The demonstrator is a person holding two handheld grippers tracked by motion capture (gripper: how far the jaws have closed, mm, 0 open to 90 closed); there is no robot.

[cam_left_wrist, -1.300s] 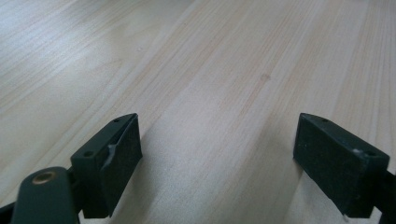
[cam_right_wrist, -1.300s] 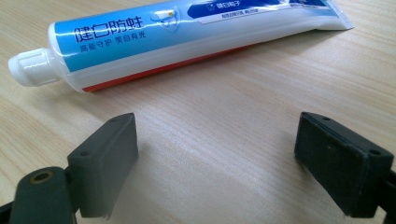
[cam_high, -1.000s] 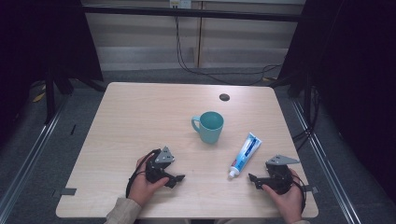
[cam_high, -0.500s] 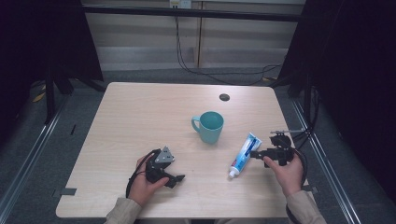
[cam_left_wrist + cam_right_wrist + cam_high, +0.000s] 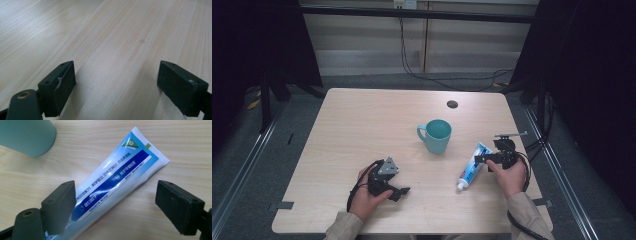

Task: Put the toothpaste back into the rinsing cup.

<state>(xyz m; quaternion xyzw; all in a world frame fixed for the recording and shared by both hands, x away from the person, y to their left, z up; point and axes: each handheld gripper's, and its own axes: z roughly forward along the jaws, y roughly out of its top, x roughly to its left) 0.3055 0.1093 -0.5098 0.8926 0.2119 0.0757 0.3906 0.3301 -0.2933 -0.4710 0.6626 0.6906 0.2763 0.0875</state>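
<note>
Now reach step: right gripper [image 5: 486,159] wide open, straddling toothpaste tube [image 5: 117,177], nothing held. Next: lower, close on tube. Left gripper [image 5: 398,190] open, empty, resting on worktop [image 5: 120,32].

Your right gripper [image 5: 482,159] has left its resting spot near the table's [image 5: 362,120] front right corner and moved away from the front edge, up along the right side. It has turned to face left, and its wide-open jaws now hang over the flat crimped end of the toothpaste tube [image 5: 117,177], which lies between them untouched.
</note>
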